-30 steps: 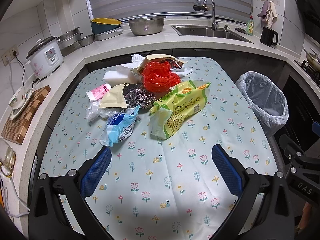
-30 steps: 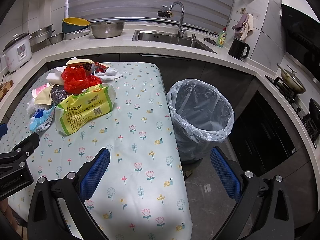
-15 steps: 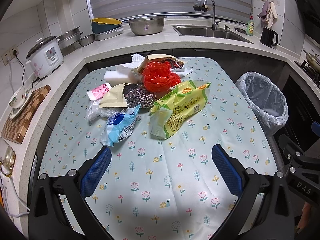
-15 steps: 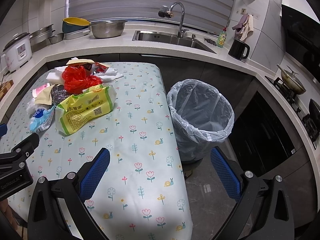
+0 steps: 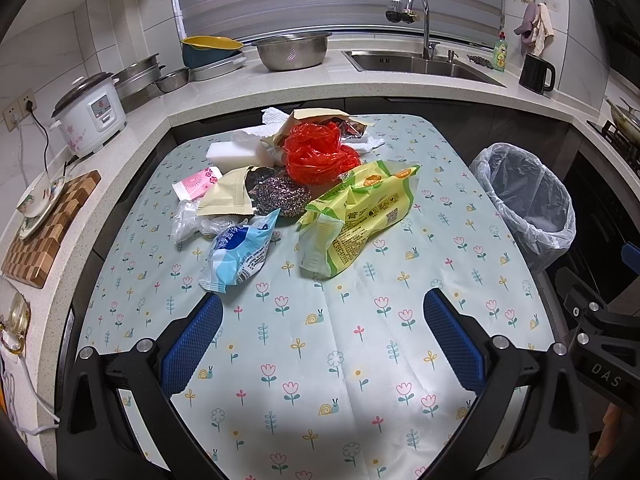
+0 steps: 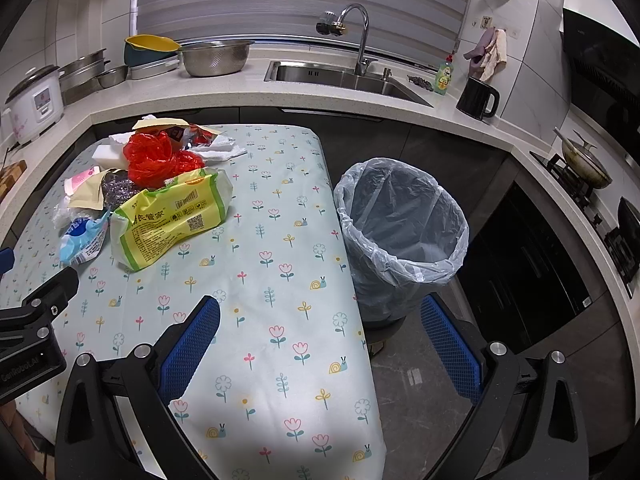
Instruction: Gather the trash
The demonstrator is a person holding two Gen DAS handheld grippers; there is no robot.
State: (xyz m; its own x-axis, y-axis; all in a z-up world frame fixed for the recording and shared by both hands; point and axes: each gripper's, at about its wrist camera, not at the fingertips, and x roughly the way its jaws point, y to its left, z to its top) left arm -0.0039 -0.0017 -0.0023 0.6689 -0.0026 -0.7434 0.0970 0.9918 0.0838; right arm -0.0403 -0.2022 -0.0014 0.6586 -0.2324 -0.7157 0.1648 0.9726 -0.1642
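Observation:
A heap of trash lies on the flowered tablecloth (image 5: 320, 360): a yellow-green wrapper (image 5: 356, 216) (image 6: 172, 216), a light blue wrapper (image 5: 240, 252) (image 6: 84, 236), a red plastic bag (image 5: 318, 154) (image 6: 156, 158), a dark scouring pad (image 5: 280, 196), beige paper (image 5: 230, 198), a pink packet (image 5: 198, 180) and a white sponge block (image 5: 234, 154). A bin lined with a clear bag (image 5: 524, 204) (image 6: 400, 228) stands right of the table. My left gripper (image 5: 320, 336) hovers open over the near table, short of the heap. My right gripper (image 6: 318, 340) is open above the table's right edge, in front of the bin.
Countertops wrap around the table: a rice cooker (image 5: 90, 114) and wooden board (image 5: 48, 224) at left, metal bowls (image 5: 292, 50) and a sink (image 5: 420, 62) at the back, a black kettle (image 5: 536, 74) and a stove with a pan (image 6: 584, 164) at right. Grey floor (image 6: 420, 392) lies below the bin.

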